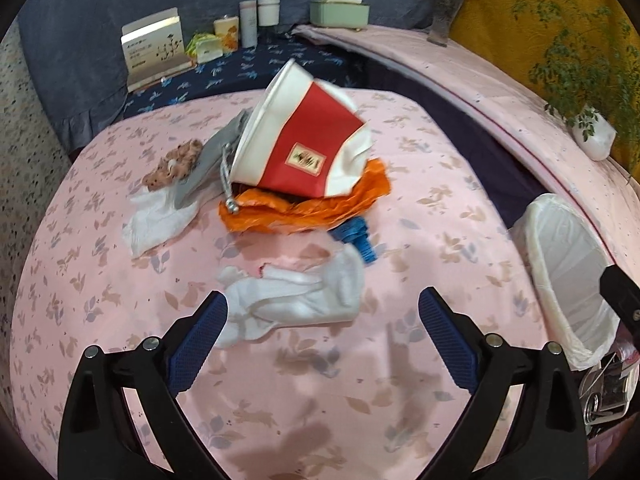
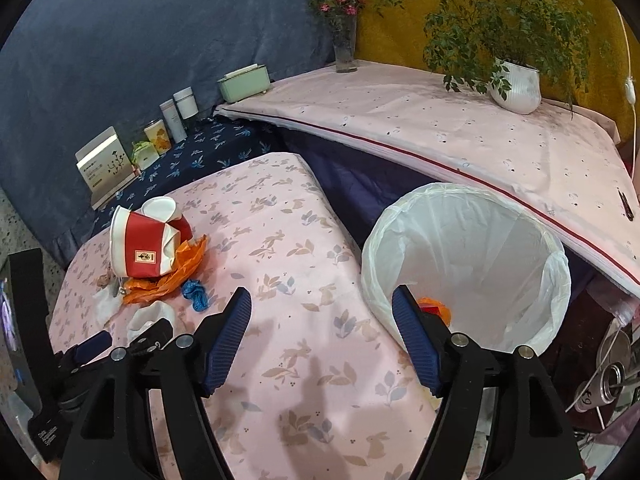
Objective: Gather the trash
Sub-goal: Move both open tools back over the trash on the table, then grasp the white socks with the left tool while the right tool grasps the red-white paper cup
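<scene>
No text is legible; the red-and-white paper bucket bears only a blurred square emblem.

A pink leaf-printed cloth is covering the table. Behind it, on a navy patterned cloth, an open white card box, two white cylindrical containers and a mint-green box are standing. A vase of pink flowers and a white-potted green plant are sitting on the pale raised ledge.

Table: pink leaf-print cloth — fills the foreground
Backdrop: blue-grey fabric at 11 o'clock, mustard-yellow wall at 1 o'clock
Shelf: pale pink-covered ledge — at 2 o'clock
</scene>
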A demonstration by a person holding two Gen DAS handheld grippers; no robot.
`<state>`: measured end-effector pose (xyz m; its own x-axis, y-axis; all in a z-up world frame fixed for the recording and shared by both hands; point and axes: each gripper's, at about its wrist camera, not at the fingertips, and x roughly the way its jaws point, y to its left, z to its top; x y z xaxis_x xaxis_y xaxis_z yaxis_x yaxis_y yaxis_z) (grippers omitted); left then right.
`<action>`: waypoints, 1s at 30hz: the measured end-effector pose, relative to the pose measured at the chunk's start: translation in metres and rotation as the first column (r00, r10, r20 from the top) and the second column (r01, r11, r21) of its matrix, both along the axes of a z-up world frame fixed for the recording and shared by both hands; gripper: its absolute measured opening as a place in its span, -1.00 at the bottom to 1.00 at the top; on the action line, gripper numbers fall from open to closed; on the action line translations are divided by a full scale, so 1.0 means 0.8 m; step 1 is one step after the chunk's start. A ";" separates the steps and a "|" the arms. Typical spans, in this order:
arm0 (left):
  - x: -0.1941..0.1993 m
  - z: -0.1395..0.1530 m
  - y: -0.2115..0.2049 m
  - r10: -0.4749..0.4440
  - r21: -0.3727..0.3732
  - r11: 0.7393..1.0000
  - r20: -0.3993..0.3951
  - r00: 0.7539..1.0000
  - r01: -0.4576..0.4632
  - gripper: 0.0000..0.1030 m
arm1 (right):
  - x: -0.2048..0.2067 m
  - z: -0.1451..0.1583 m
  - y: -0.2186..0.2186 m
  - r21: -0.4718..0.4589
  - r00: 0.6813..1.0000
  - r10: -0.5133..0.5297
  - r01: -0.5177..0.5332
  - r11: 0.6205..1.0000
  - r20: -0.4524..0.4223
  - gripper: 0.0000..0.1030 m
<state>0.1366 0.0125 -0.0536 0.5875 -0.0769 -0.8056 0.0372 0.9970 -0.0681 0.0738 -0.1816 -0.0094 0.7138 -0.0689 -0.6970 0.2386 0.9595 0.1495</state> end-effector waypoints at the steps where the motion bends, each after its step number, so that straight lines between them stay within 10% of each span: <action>1: 0.003 -0.006 0.005 0.005 -0.006 1.000 -0.012 1.000 -0.005 0.79 | 0.002 -0.001 0.003 -0.003 1.000 0.005 -0.005 1.000 -0.004 0.36; 17: 0.031 -0.049 0.044 0.014 -0.081 0.996 -0.107 0.994 -0.023 0.71 | 0.029 -0.024 0.050 -0.026 0.996 0.061 -0.063 0.998 -0.067 0.36; 25: 0.028 -0.047 0.060 -0.026 -0.169 0.986 -0.135 0.991 0.003 -0.46 | 0.041 -0.028 0.079 -0.022 0.991 0.103 -0.105 0.994 -0.085 0.36; 30: 0.017 -0.032 0.077 -0.018 -0.193 0.981 -0.107 0.994 -0.003 -0.65 | 0.051 -0.018 0.103 -0.032 0.988 0.139 -0.141 0.990 -0.070 0.36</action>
